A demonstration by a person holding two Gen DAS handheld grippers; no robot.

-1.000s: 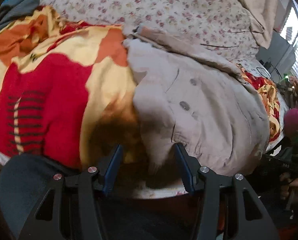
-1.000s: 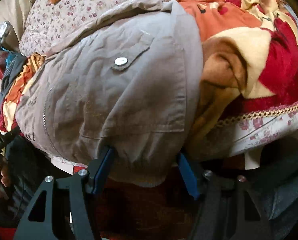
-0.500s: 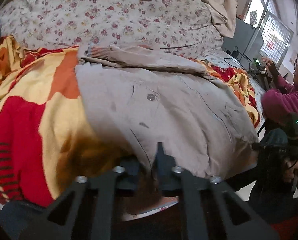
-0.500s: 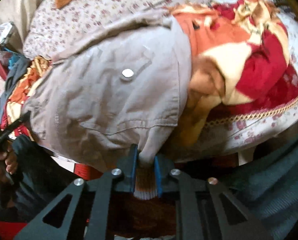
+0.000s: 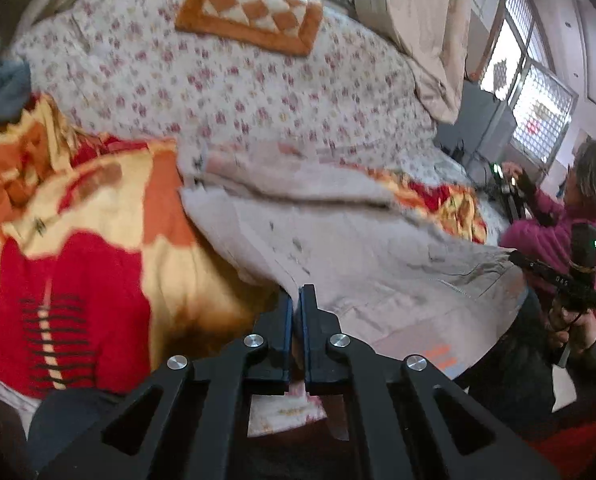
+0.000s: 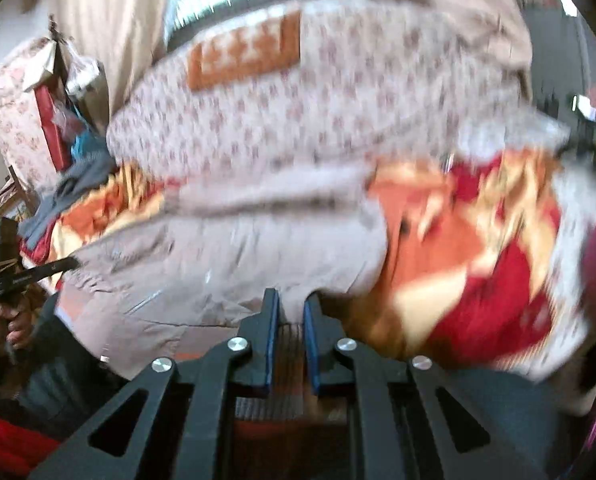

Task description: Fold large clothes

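A large beige-grey jacket (image 5: 358, 248) lies spread on the bed, over a red, orange and yellow blanket (image 5: 77, 260). My left gripper (image 5: 296, 300) is shut on the jacket's bottom hem at one corner and holds it lifted off the bed. My right gripper (image 6: 291, 308) is shut on the jacket's (image 6: 225, 248) ribbed hem at the other corner, also raised. The right gripper shows at the right of the left wrist view (image 5: 554, 280); the left gripper shows at the left of the right wrist view (image 6: 25, 276). Both views are motion-blurred.
A floral bedspread (image 5: 237, 80) covers the far bed, with an orange checked cushion (image 5: 253, 12) on it. A person in a magenta top (image 5: 558, 224) sits at the right. Dark clothes (image 5: 1, 88) lie at the far left. Curtains and a window stand behind.
Both grippers closed on the jacket's hem about half a second ago and have since lifted it up and away from the bed edge; the views now tilt up toward the far wall.
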